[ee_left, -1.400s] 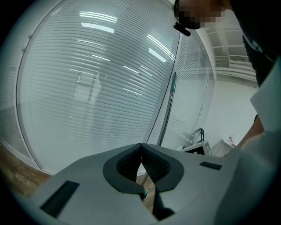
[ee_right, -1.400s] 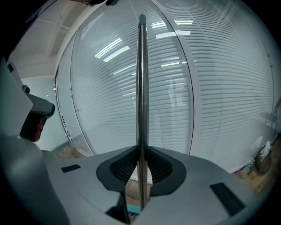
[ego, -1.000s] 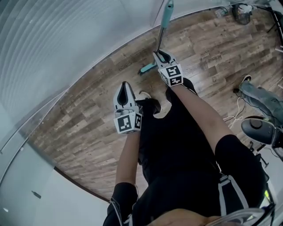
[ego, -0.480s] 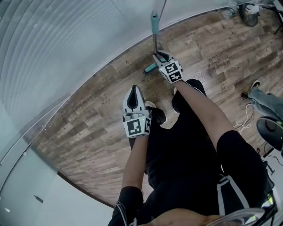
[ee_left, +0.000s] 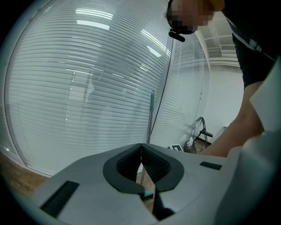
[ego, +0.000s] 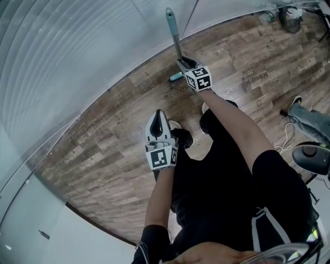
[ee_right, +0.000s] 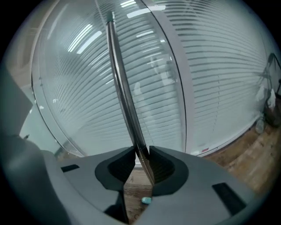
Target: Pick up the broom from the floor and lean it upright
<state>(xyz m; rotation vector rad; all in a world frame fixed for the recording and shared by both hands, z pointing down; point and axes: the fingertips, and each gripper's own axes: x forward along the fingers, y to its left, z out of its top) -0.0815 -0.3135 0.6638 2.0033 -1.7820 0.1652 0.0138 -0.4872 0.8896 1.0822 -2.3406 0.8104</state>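
The broom stands on end by the blind-covered wall: teal grip [ego: 169, 14] on top, metal shaft [ego: 178, 47] below, teal head [ego: 176, 77] on the wood floor. My right gripper [ego: 184, 62] is low on the shaft. In the right gripper view the shaft [ee_right: 125, 96] runs up between the jaws of my right gripper [ee_right: 141, 151]. Those jaws have just been opening and sit loosely round it. My left gripper [ego: 158, 113] hangs apart, nearer my legs, shut and empty. From the left gripper view, past the left gripper [ee_left: 141, 147], the broom [ee_left: 151, 110] rises against the blinds.
A curved wall of white blinds [ego: 77, 46] runs along the floor's far side. My black-clad legs and shoes [ego: 183, 136] are below the grippers. At right are another person's jeans leg [ego: 309, 117], white cables [ego: 281, 147] and a dark round object [ego: 309, 157]. A folded stand [ee_left: 203, 132] is by the wall.
The broom's grip has swung from right of the gripper to left of it, so the shaft now tips toward the wall. Both grippers have sunk lower; the left one has drifted right.
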